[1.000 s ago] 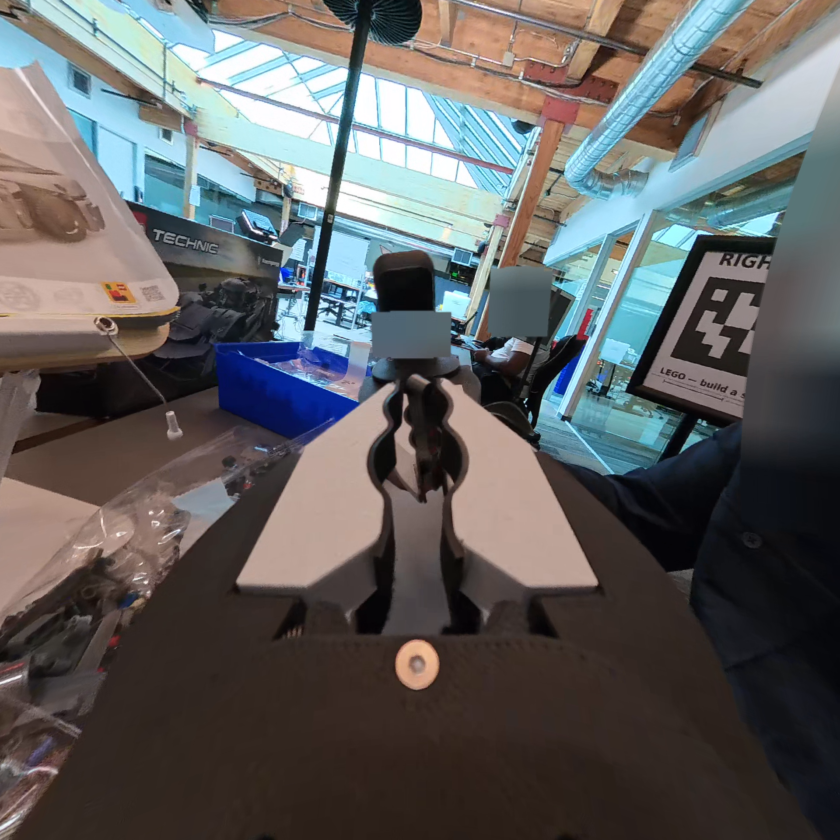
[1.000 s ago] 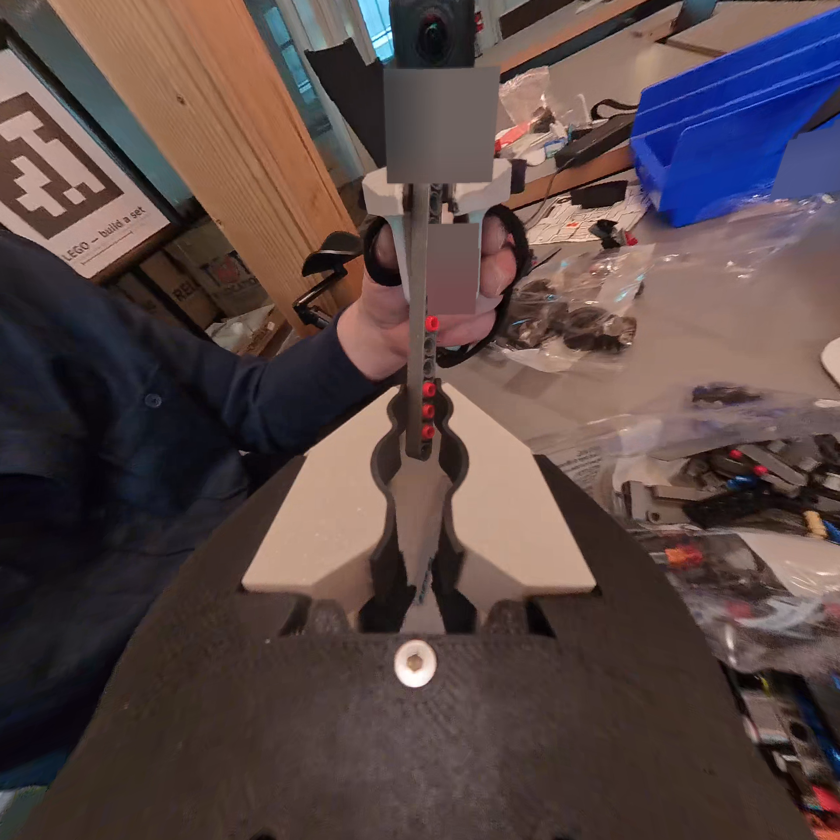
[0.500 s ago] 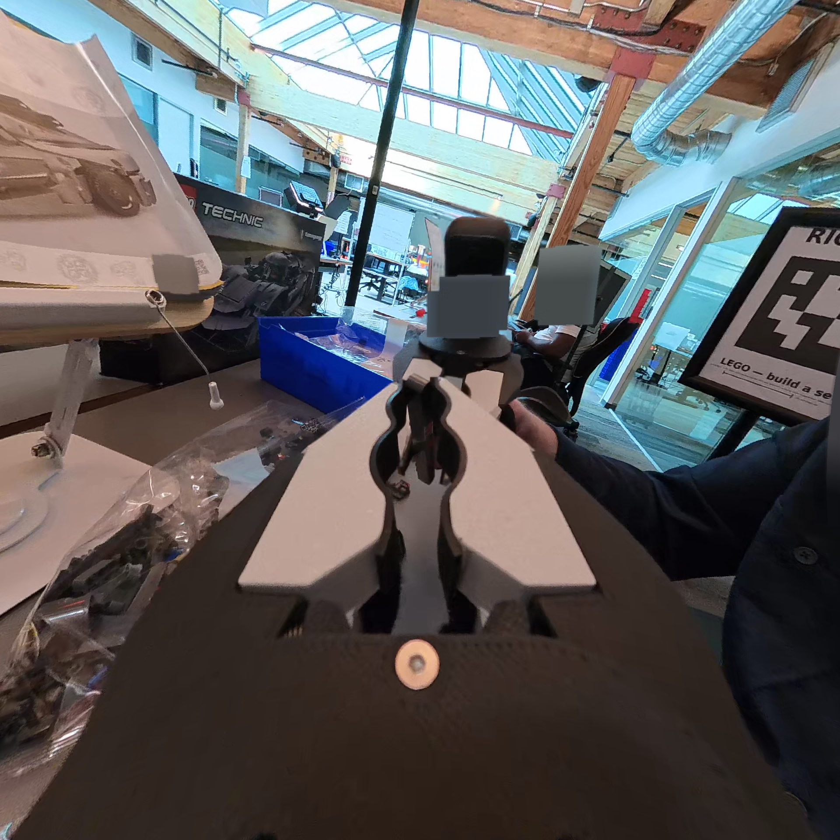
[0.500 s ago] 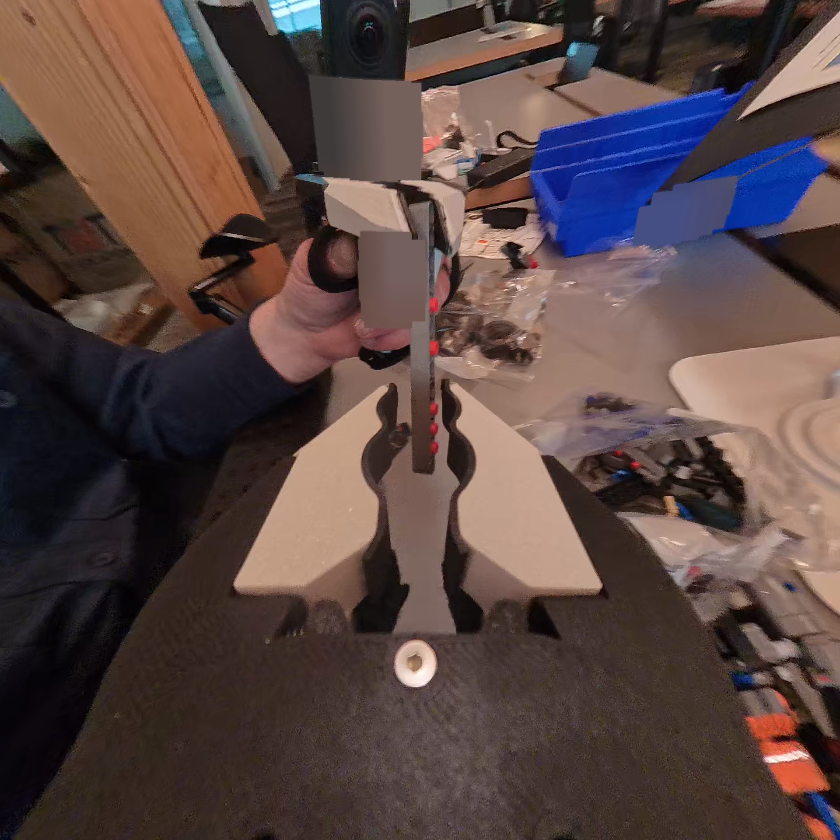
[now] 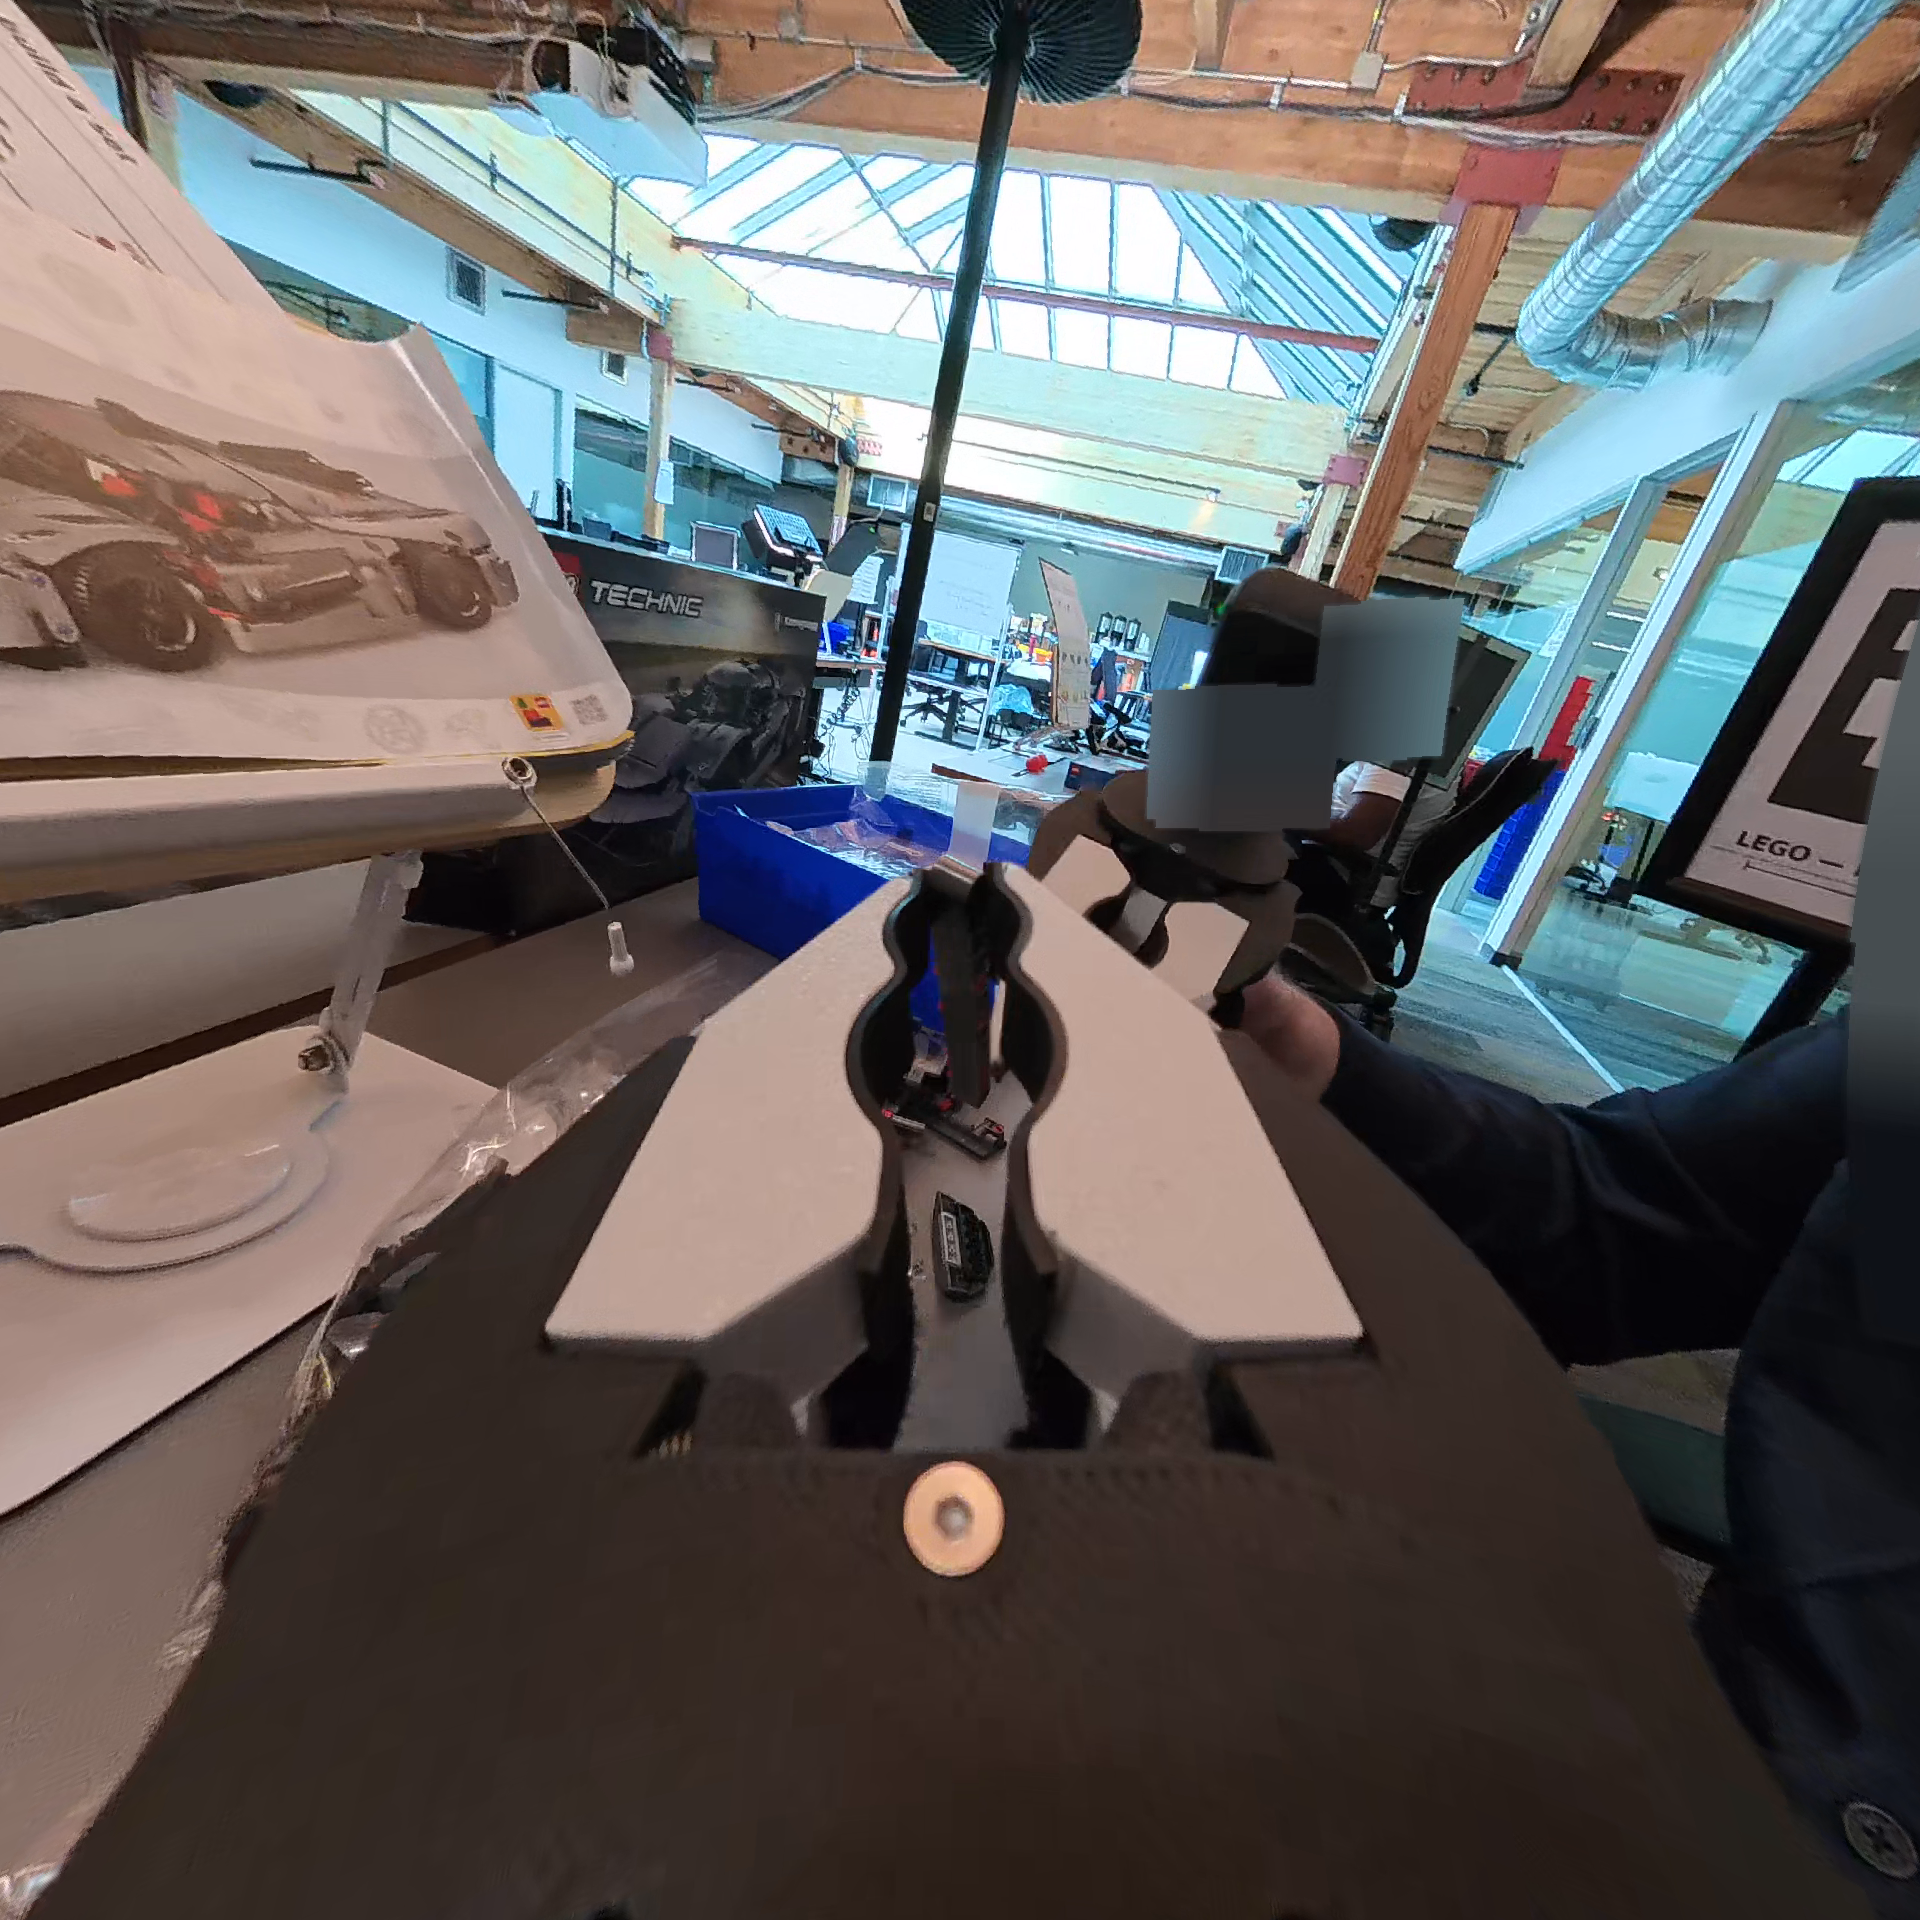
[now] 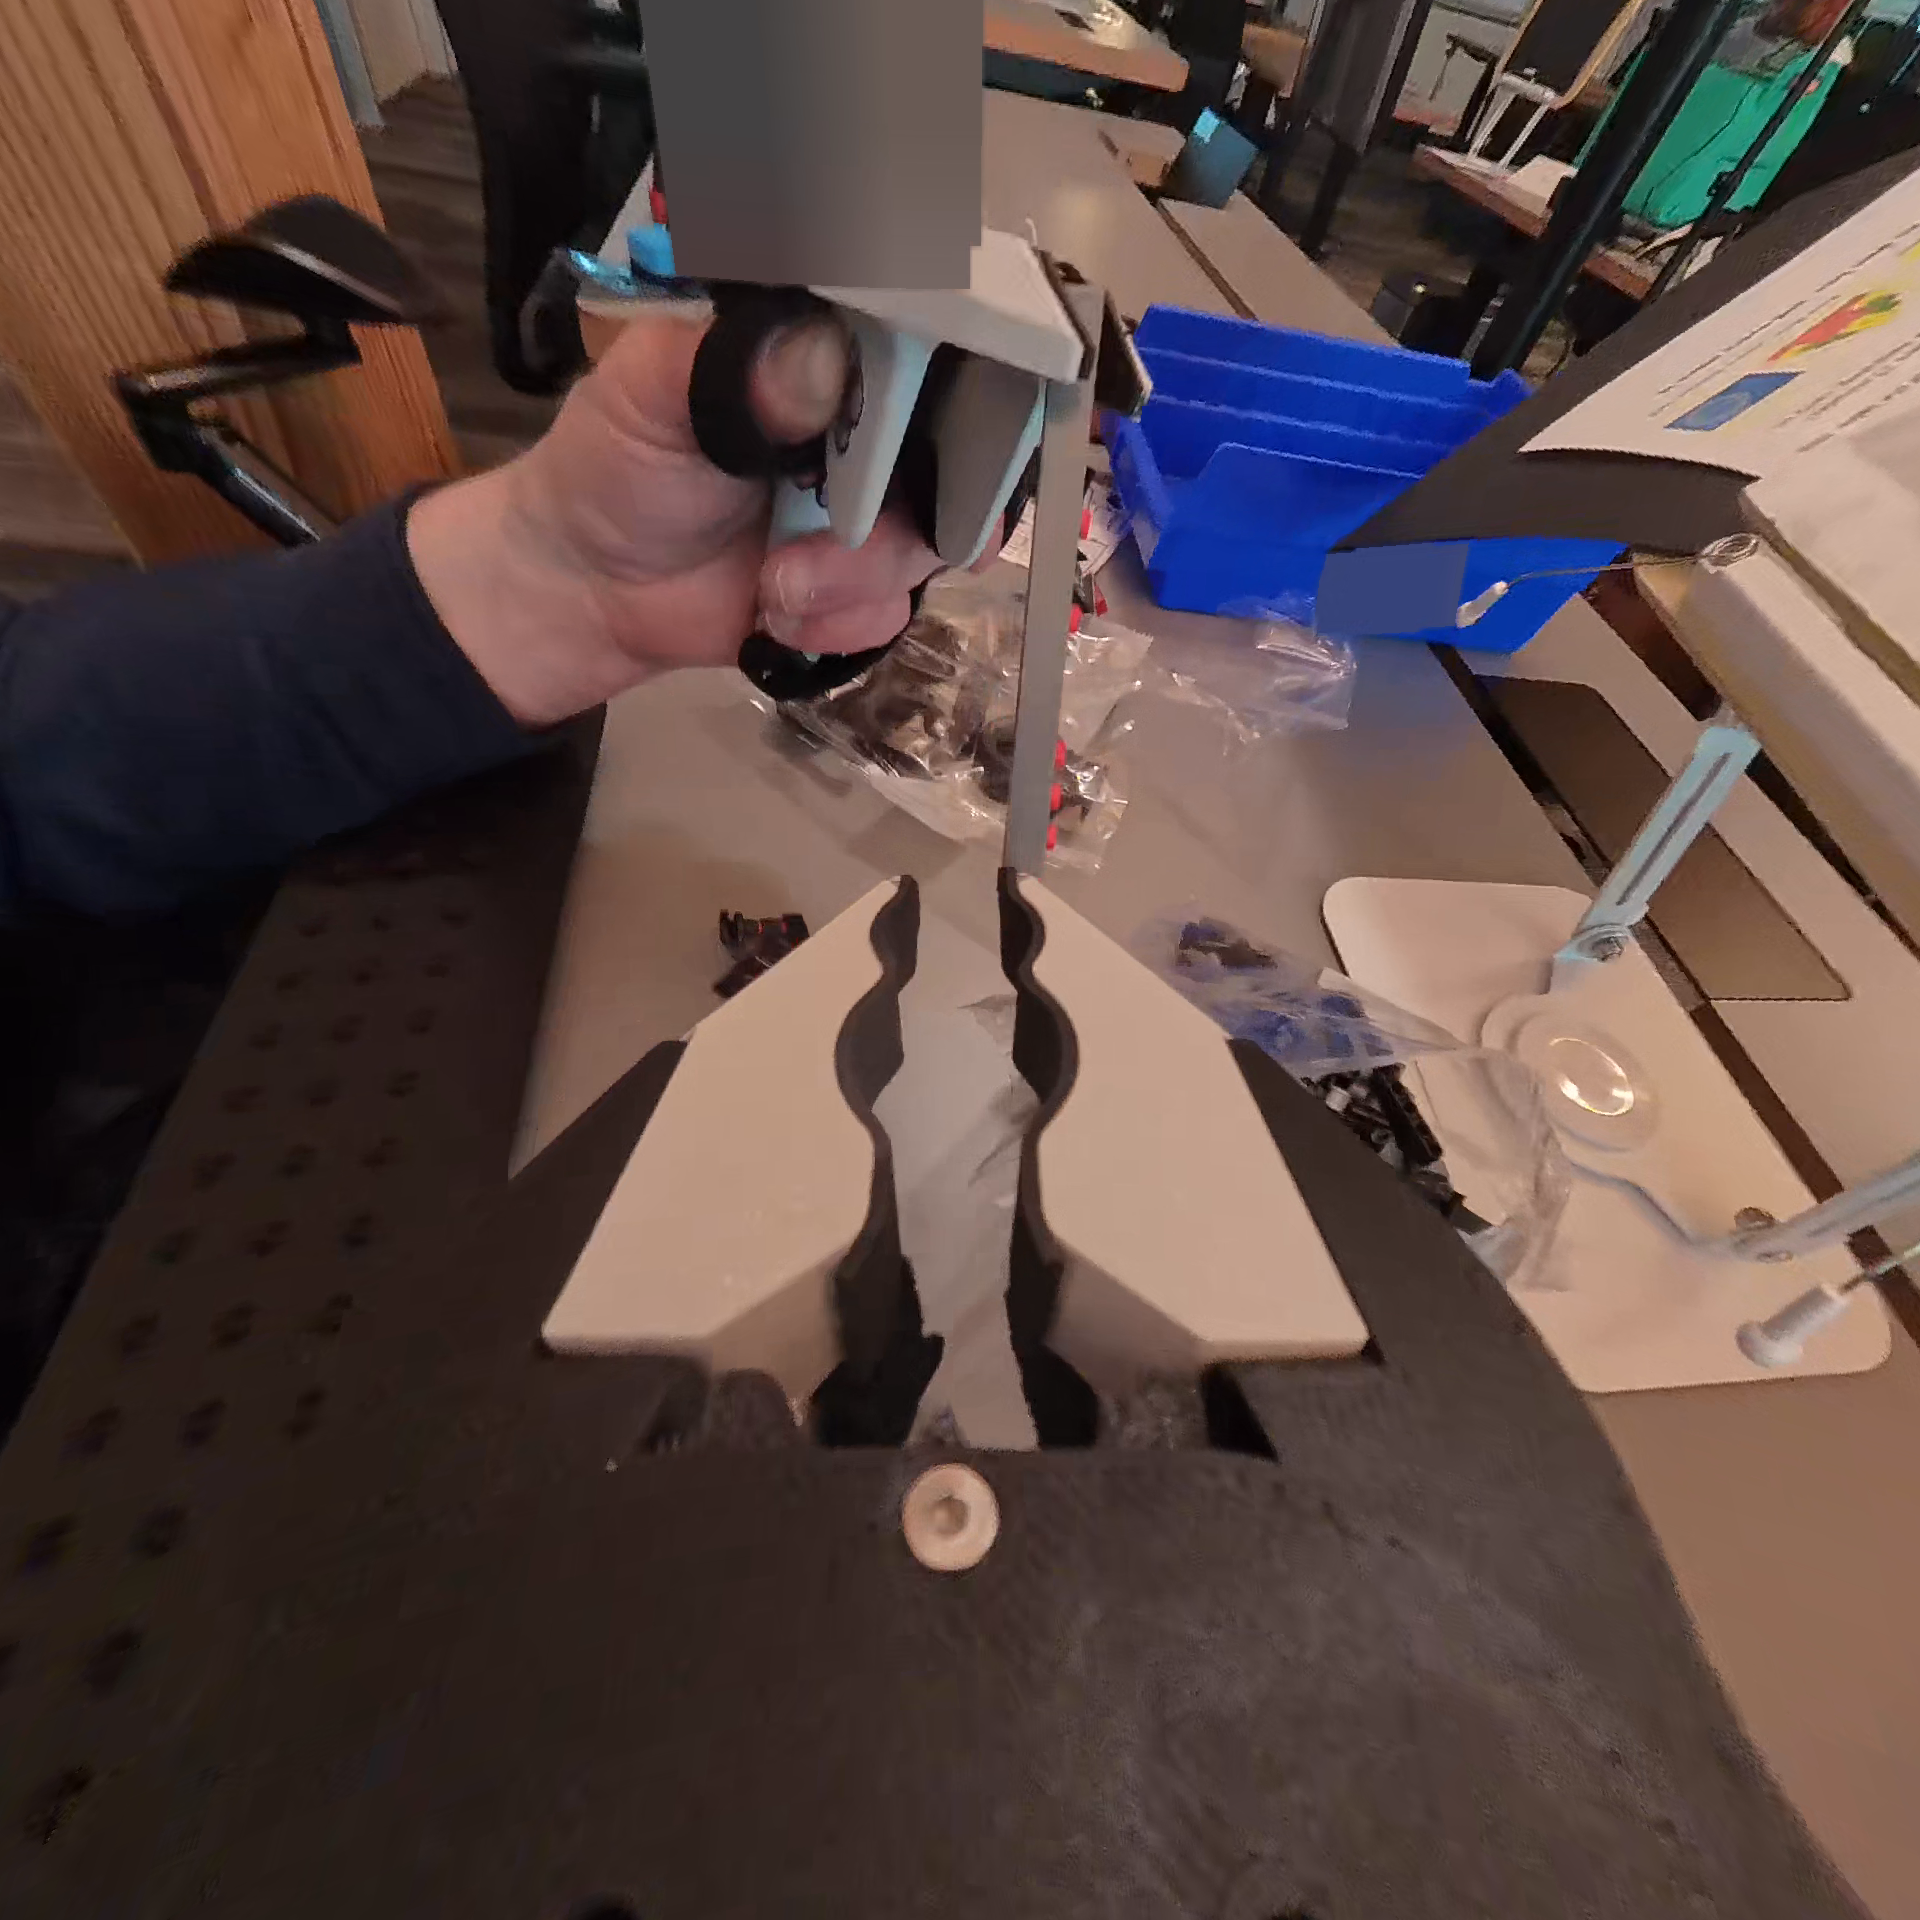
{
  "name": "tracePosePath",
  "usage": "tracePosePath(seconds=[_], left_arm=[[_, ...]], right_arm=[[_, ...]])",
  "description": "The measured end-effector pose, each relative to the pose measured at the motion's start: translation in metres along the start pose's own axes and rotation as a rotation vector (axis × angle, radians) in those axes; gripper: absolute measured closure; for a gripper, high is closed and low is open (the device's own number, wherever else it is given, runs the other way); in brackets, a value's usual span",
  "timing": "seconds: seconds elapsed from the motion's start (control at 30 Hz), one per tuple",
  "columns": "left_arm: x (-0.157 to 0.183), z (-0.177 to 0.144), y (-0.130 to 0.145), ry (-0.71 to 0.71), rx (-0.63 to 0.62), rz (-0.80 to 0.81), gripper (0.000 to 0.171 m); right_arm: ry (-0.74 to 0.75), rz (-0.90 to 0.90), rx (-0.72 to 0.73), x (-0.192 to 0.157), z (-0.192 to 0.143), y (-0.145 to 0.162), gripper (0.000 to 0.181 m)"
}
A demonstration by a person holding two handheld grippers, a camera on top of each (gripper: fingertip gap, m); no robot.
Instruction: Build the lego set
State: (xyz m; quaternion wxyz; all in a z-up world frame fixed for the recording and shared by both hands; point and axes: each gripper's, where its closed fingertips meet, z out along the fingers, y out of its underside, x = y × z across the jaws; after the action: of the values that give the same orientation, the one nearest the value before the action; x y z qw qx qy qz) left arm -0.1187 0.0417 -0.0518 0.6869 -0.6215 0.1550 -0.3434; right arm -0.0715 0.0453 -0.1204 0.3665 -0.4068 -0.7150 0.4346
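My left gripper (image 5: pixel 956 888) is shut on a long grey beam with red pins (image 5: pixel 968 997), which I see end-on between its tips. In the right wrist view a hand holds the left gripper (image 6: pixel 1086 343) up and the beam (image 6: pixel 1042 665) hangs straight down from it. My right gripper (image 6: pixel 956 883) is open and empty, with the beam's lower end just beyond its right tip. It also shows in the left wrist view (image 5: pixel 1174 914), to the right. Small black and red pieces (image 6: pixel 758 940) lie loose on the table (image 6: pixel 1299 790).
A blue bin (image 6: pixel 1299 457) stands at the back. Clear bags of parts (image 6: pixel 935 717) lie behind the beam and to the right (image 6: pixel 1361 1081). An instruction booklet (image 5: pixel 260 582) rests on a white stand (image 6: pixel 1455 935). A framed sign (image 5: pixel 1808 727) stands at the right. Tip to tip, the grippers are about 9 cm apart.
My right gripper has let go of the beam's lower end, opened and drawn back. The left gripper still holds the beam and both views have swung toward the table.
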Motion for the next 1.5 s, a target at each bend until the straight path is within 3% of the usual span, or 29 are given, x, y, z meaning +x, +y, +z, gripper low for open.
tracePosePath(seconds=[0.1,0.23,0.4,0.57,0.7,0.9,1.0,1.17,1.33,1.4,1.5], left_arm=[[0.001,0.002,0.001,0.008,-0.001,-0.009,0.165],[-0.001,0.005,0.006,-0.027,-0.034,0.015,0.164],[-0.006,0.003,0.005,-0.052,-0.025,0.011,0.165],[-0.012,0.002,0.007,-0.076,-0.033,0.003,0.165],[-0.017,0.003,0.011,-0.112,-0.059,0.005,0.165],[-0.018,0.003,0.012,-0.128,-0.076,0.02,0.164],[-0.019,0.001,0.011,-0.131,-0.07,0.015,0.164],[-0.02,0.001,0.011,-0.129,-0.069,0.008,0.165],[-0.016,0.002,0.015,-0.102,-0.088,-0.001,0.164],[-0.006,0.006,0.023,-0.032,-0.132,-0.027,0.164],[0.011,0.012,0.051,0.072,-0.297,-0.03,0.164]], right_arm=[[-0.003,-0.003,0.041,0.001,-0.01,-0.004,0.171],[-0.185,-0.023,0.067,-0.029,-0.02,-0.006,0.181],[-0.33,-0.093,-0.091,-0.076,0.014,0.017,0.173],[-0.229,-0.146,-0.32,-0.084,0.073,0.053,0.172],[-0.234,-0.026,-0.321,-0.085,0.096,0.054,0.167],[-0.195,-0.076,-0.493,-0.091,0.128,0.089,0.159],[-0.183,-0.098,-0.492,-0.09,0.136,0.091,0.173],[-0.263,-0.058,-0.441,-0.096,0.12,0.078,0.176],[-0.381,-0.096,-0.316,-0.1,0.067,0.058,0.176],[-0.433,-0.072,-0.24,-0.097,0.037,0.047,0.176],[-0.443,-0.042,-0.109,-0.083,-0.006,0.031,0.176]])
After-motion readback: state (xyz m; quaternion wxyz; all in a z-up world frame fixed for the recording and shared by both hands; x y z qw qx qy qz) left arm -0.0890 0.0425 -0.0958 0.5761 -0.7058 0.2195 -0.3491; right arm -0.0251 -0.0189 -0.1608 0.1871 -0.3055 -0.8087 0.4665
